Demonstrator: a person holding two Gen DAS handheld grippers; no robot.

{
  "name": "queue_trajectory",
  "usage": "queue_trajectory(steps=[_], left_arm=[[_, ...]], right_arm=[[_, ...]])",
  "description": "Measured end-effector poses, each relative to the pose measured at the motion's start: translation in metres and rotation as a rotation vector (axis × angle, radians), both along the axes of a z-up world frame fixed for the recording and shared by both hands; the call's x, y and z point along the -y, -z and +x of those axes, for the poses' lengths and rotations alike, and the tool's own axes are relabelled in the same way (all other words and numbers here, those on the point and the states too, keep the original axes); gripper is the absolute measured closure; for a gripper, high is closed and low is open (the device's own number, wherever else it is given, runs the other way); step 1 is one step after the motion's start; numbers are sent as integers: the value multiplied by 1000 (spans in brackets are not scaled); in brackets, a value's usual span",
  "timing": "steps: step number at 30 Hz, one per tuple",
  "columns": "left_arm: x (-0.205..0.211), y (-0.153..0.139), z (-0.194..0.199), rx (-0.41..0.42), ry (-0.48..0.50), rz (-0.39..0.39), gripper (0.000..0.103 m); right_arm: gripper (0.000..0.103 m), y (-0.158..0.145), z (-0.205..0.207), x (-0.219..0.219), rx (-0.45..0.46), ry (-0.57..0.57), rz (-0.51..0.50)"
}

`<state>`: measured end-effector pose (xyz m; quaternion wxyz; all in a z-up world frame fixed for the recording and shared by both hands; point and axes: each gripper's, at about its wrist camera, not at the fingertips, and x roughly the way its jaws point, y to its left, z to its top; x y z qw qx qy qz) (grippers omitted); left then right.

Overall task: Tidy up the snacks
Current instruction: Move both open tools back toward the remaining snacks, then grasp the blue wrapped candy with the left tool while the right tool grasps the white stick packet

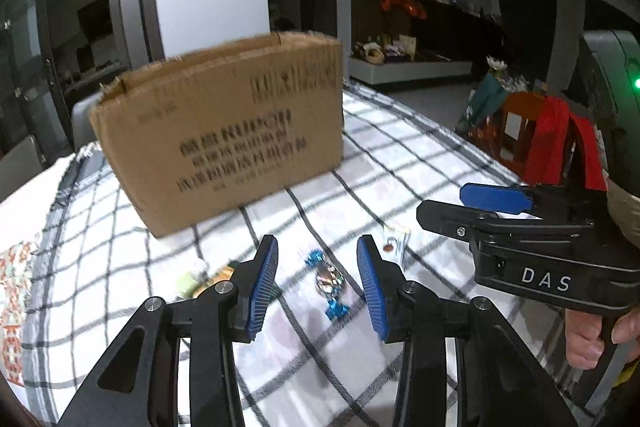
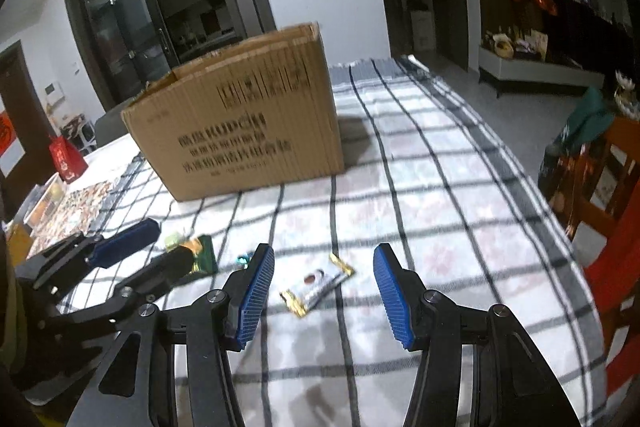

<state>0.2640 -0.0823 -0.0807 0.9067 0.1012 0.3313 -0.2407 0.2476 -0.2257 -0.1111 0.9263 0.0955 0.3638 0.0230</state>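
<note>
Blue-twisted candy lies on the checked cloth of the desk, seen between the pads of the left claw, which hangs above it, jaws apart, nothing held. White packet with gold ends lies just right of the candy, in line with the gap of the right claw; that claw also stands parted and empty, above the cloth. Green-and-gold packet and a small pale green snack lie left of the candy, close together. Open cardboard box stands upright on the cloth behind the snacks, apart from them. A hand grips the right claw's handle.
</note>
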Motion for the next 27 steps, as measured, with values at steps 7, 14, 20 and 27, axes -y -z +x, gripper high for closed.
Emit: queue_trajectory(steps=[7,14,20,27], left_arm=[[8,33,12,-80,28,32,66],[11,47,23,-115,25,45,69],[13,50,30,-130,24,42,76],[8,49,29,-137,23,13,81]], right_arm=[[50,21,5,-1,-57,9,36],[51,36,14,-2,-97,16,70],[57,44,22,-2,-130,26,93],[60,46,27,-9,-129,18,80]])
